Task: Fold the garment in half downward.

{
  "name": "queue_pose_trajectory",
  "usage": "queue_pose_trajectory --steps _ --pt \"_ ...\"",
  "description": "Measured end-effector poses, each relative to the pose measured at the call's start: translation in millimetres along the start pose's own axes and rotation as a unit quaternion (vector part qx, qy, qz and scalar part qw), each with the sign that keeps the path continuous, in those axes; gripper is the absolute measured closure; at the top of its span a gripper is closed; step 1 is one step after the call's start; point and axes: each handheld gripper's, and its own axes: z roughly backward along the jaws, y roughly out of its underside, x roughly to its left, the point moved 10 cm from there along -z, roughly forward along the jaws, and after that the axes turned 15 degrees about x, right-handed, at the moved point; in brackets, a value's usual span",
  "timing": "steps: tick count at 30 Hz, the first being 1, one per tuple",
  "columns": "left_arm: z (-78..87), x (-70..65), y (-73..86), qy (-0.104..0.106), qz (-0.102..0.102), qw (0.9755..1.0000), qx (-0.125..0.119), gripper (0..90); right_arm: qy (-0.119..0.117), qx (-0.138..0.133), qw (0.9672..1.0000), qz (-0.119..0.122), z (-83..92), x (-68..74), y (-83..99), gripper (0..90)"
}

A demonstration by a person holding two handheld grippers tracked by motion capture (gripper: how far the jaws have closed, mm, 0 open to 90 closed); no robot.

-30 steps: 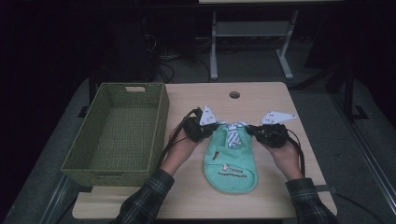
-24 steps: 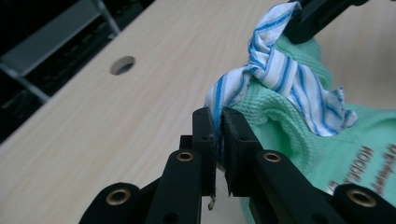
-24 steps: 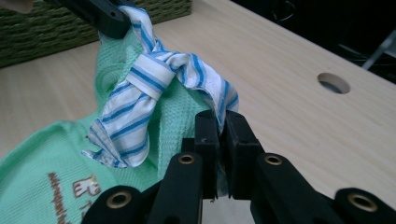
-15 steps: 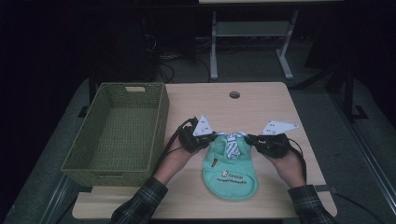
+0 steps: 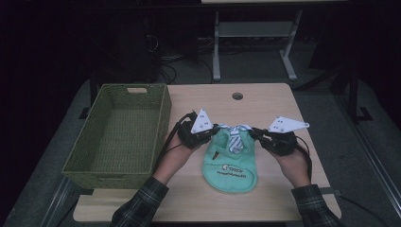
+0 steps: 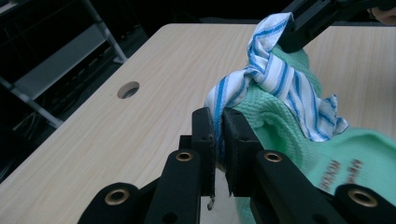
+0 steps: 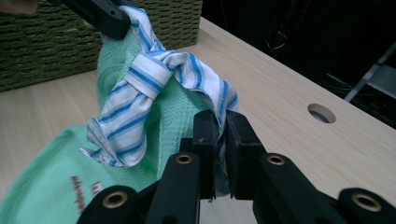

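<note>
Lying beside the green basket (image 5: pixel 118 137), a mint garment (image 5: pixel 230 158) on the table (image 5: pixel 265 101)

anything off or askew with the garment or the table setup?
Nothing stands out. Left tongs and right tongs each pinch a collar end of the green garment; its striped tie hangs centred. The basket sits square.

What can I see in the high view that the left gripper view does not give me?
High view alone: the green woven basket left of the garment, the person's plaid sleeves, both grey plates.

Left gripper view alone: the left tongs pinching the striped collar close up.

Both: the green garment, the table's round hole, the right tongs.
</note>
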Motion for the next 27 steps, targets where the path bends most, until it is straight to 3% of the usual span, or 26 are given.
queue_pose_trajectory --steps 10,27 --pt "-9.3 -22.4 27.0 0.023 -0.003 0.9994 0.026 79.7 -0.014 0.029 0.9995 0.007 -7.7 22.1 24.5 78.3" --pt "-11.4 -49.2 48.0 0.084 0.013 0.9957 0.038 76.0 -0.049 0.058 0.9971 0.001 -12.6 40.7 54.2 74.3"
